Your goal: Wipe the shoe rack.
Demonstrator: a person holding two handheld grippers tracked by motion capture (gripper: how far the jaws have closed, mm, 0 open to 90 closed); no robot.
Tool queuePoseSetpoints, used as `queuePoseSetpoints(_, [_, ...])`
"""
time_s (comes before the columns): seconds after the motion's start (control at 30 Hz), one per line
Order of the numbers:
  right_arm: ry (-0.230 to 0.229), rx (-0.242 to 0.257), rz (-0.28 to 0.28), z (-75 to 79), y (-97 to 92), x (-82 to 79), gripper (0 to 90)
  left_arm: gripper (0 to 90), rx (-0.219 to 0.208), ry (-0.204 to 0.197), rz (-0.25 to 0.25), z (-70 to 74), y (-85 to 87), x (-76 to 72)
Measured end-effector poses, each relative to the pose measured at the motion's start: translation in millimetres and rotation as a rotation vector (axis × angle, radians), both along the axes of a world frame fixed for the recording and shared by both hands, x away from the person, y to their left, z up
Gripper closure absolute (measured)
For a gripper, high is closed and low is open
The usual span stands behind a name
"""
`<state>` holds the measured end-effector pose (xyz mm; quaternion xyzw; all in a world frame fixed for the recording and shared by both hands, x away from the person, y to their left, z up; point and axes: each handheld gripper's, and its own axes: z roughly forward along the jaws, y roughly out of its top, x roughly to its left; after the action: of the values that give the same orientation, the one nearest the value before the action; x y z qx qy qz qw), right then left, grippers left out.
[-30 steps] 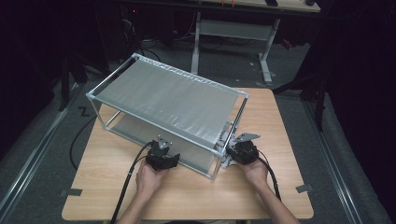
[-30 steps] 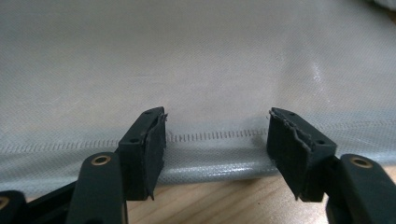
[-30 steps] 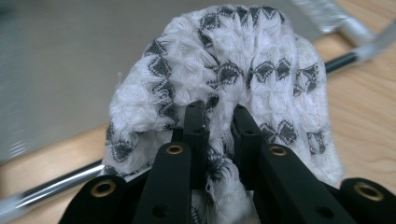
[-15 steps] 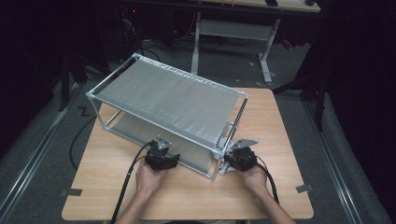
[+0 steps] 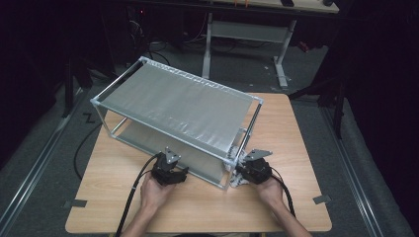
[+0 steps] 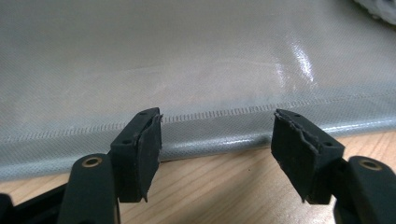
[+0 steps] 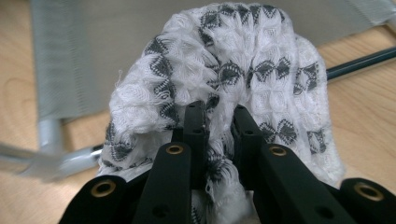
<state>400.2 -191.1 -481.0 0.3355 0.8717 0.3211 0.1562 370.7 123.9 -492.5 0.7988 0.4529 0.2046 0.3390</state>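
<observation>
A metal-framed rack with two grey fabric shelves stands on the wooden table. My left gripper sits at the rack's near side. Its jaws are open and have just been opening, with nothing between them, and they face the stitched front hem of the lower grey shelf. My right gripper is at the rack's near right corner post. It is shut on a bunched white cloth with a dark diamond pattern, which bulges up over the jaws; the cloth shows white beside the corner.
Bare wood lies in front of the rack and along the table's right side. A dark thin rod lies on the table behind the cloth. A second table frame stands on the dark floor beyond. Cables trail back from both grippers.
The right gripper with the cloth has edged slightly nearer the rack's front right corner. The left hand has stayed where it was.
</observation>
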Motion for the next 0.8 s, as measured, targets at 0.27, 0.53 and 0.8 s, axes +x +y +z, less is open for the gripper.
queuePoseSetpoints(0.27, [0.010, 0.021, 0.055, 0.8, 3.3, -18.7, 79.8, 34.6, 0.007, -0.021, 0.005, -2.1, -0.9, -1.8])
queuePoseSetpoints(0.53, [-0.005, 0.078, 0.103, 11.0, 1.8, -36.9, 80.0, 34.6, 0.010, -0.027, 0.008, -2.7, -2.1, -1.7])
queuePoseSetpoints(0.8, [-0.027, 0.138, 0.107, 28.4, -11.5, -46.5, 80.0, 34.5, 0.010, -0.027, 0.010, -2.8, -2.2, -1.7])
